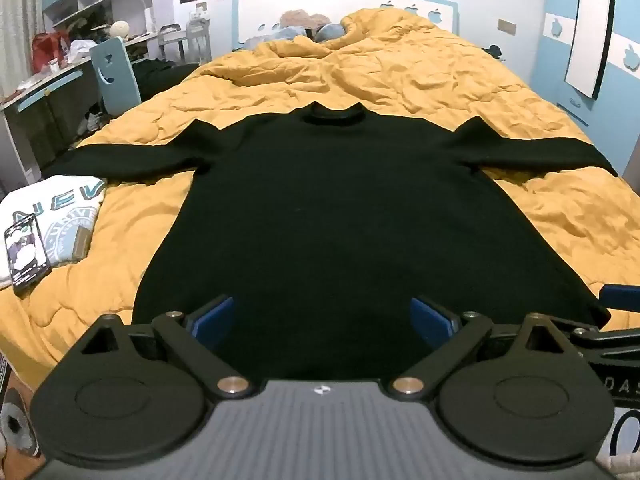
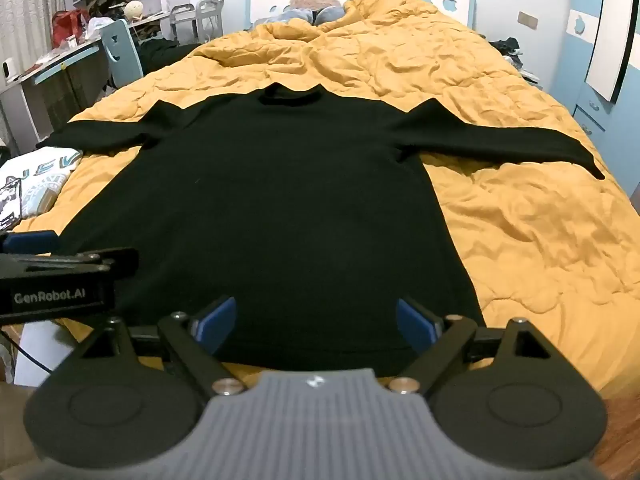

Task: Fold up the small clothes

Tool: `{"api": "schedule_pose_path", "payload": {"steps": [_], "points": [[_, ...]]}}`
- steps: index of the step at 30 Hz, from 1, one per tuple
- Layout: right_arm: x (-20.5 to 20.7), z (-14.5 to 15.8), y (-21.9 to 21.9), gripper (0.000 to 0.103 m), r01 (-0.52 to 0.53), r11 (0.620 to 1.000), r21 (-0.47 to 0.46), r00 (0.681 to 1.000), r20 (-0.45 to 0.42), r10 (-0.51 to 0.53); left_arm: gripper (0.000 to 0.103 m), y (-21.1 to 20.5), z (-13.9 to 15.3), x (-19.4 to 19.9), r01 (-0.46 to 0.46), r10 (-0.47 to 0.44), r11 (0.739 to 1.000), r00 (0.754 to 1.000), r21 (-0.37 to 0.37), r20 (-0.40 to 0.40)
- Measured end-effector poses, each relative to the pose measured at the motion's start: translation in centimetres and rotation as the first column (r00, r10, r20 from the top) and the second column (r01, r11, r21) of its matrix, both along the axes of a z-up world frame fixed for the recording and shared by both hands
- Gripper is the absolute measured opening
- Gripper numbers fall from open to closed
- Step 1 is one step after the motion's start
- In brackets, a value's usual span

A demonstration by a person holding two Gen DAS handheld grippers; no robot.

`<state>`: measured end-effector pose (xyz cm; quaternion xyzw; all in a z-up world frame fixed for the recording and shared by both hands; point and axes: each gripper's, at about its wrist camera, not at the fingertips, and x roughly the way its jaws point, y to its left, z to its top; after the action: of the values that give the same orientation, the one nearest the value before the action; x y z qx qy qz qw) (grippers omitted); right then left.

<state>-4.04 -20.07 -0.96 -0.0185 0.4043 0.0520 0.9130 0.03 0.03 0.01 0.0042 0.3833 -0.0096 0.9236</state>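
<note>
- a black sweater (image 1: 320,208) is seen spread flat, front up, on a yellow quilt (image 1: 400,76) that covers the bed; its collar points toward the headboard (image 1: 344,4) and its hem lies at the near edge of the bed.
- both sleeves are stretched out sideways, the left sleeve (image 1: 120,156) toward a folded white printed shirt (image 1: 60,204), the right sleeve (image 1: 540,152) toward the blue wall side.
- the left gripper (image 1: 322,320) is held above the sweater's hem, tilted downward; its blue pads are spread wide apart and nothing is clamped between them.
- the right gripper (image 2: 316,322) is held likewise over the hem, a little further toward the sweater's right corner, its jaws wide apart and empty; whether the pads touch the cloth cannot be told.
- a phone (image 1: 26,254) with a lit screen is laid on the white printed shirt, well apart from the sweater's body.
- a desk (image 1: 44,88) with clutter and a blue chair (image 1: 114,76) are seen beside the bed on the left.
</note>
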Motion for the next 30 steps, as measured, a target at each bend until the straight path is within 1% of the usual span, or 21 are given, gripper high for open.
{"api": "schedule_pose_path", "payload": {"steps": [4, 6, 8, 30], "points": [[0.0, 0.0, 0.0, 0.083, 0.0, 1.0, 0.001, 1.0, 0.0, 0.0, 0.103, -0.2, 0.1, 0.0, 0.026, -0.026, 1.0, 1.0, -0.004, 0.002], [0.0, 0.0, 0.0, 0.083, -0.001, 1.0, 0.002, 1.0, 0.0, 0.001, 0.103, 1.3, 0.0, 0.1, 0.043, -0.043, 0.999, 0.999, -0.011, 0.004], [0.0, 0.0, 0.1, 0.083, -0.001, 1.0, 0.001, 1.0, 0.001, 0.001, 0.103, 0.2, -0.1, 0.2, 0.012, -0.012, 1.0, 1.0, 0.001, 0.0], [-0.1, 0.3, -0.1, 0.083, 0.002, 1.0, 0.0, 1.0, 0.009, -0.002, 0.103, 0.6, -0.1, 0.1, 0.008, -0.008, 1.0, 1.0, -0.014, -0.003]]}}
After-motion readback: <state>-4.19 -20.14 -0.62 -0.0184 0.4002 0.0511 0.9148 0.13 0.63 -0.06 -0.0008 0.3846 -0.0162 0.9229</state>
